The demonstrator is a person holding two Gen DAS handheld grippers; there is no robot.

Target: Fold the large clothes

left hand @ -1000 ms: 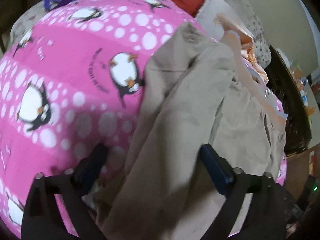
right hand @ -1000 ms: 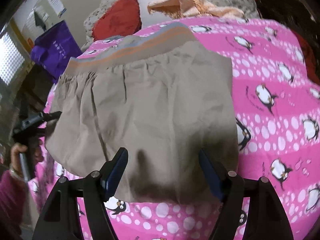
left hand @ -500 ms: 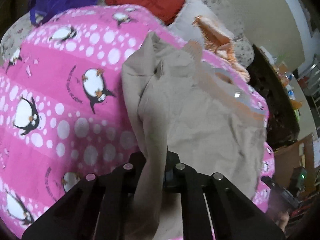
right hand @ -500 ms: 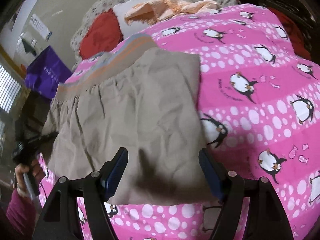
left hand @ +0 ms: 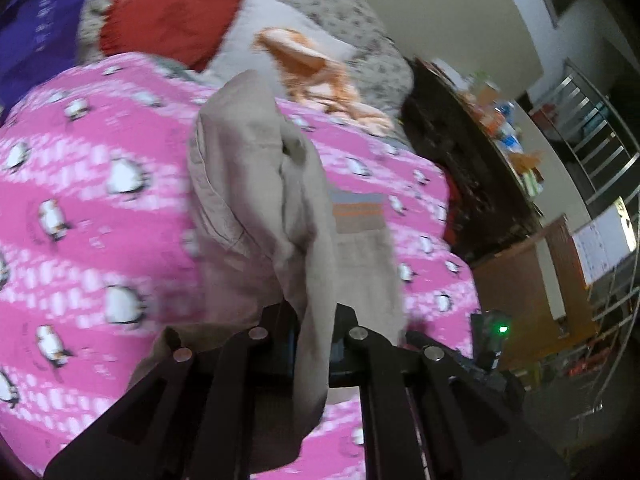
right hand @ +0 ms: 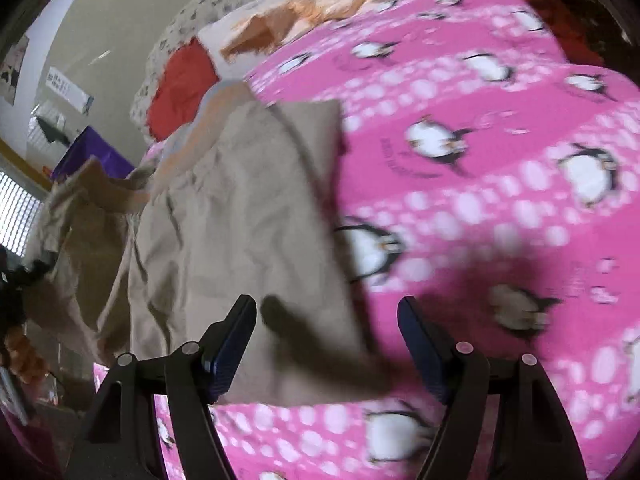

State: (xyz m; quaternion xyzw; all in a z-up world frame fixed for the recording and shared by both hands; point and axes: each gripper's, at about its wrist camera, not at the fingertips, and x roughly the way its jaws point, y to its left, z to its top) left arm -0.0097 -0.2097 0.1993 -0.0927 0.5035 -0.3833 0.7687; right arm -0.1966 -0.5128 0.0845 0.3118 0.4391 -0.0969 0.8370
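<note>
A beige garment [right hand: 240, 220] with a grey and orange striped waistband lies on a pink penguin-print blanket [right hand: 480, 160]. My left gripper [left hand: 314, 344] is shut on a bunched edge of the beige garment [left hand: 256, 184] and holds it lifted above the bed; the raised fabric hangs over the jaws. Its waistband [left hand: 356, 212] shows to the right. My right gripper [right hand: 326, 340] is open and empty, hovering over the garment's near edge, its shadow falling on the cloth. The lifted side shows at the left of the right wrist view [right hand: 80, 208].
At the head of the bed lie a red cushion [left hand: 172, 20], a white pillow and an orange cloth [left hand: 312, 64]. A purple bag [right hand: 96, 152] stands beside the bed. A dark cabinet [left hand: 460, 152] with clutter runs along the far side.
My left gripper shut on the garment's edge and has lifted it up and over toward the right. My right gripper has drifted right, still open.
</note>
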